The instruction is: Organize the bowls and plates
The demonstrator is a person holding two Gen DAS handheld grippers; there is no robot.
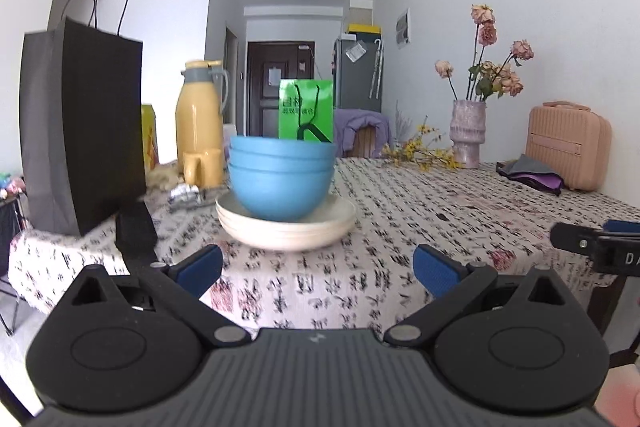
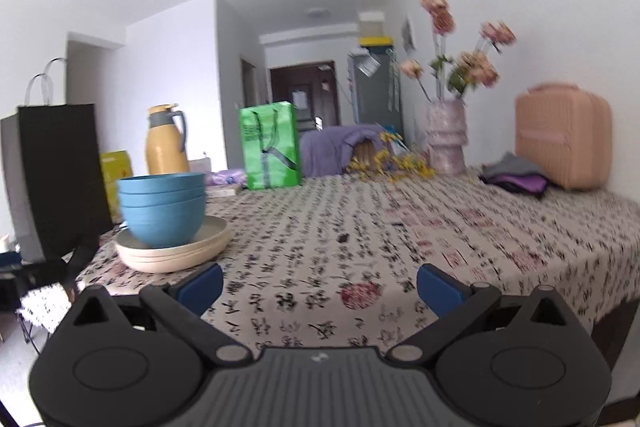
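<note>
A: How far along did the tidying look?

B: Nearly finished, by my reading. The blue bowls [image 1: 281, 179] sat nested in one another on top of the stack of cream plates [image 1: 286, 227], all in one pile on the desk [image 1: 400, 227], near its left end and just beside the black paper bag [image 1: 80, 131]. I saw no loose plate or bowl anywhere else on the patterned cloth.

A: And the tools?

B: Both were released. The left tool [image 1: 318, 269] had its blue pads spread wide and held nothing; it hung near the desk's front edge, pointed straight at the pile but apart from it. The right tool [image 2: 319, 285] was equally spread and empty, with the pile off to its left.

A: So what was left?

B: Little, I judged. Perhaps squaring the pile, or moving it elsewhere, though nothing showed where.

A: Did the two views differ?

B: Yes. The left view was sharp and caught the tip of the right tool at its right edge, plus a yellow mug [image 1: 202, 169] by the yellow flask [image 1: 200, 119]. The right view was blurred, but it showed the green bag [image 2: 271, 145] standing clear of the pile, and more bare cloth toward the vase [image 2: 446, 137] and the pink case [image 2: 562, 137].
</note>
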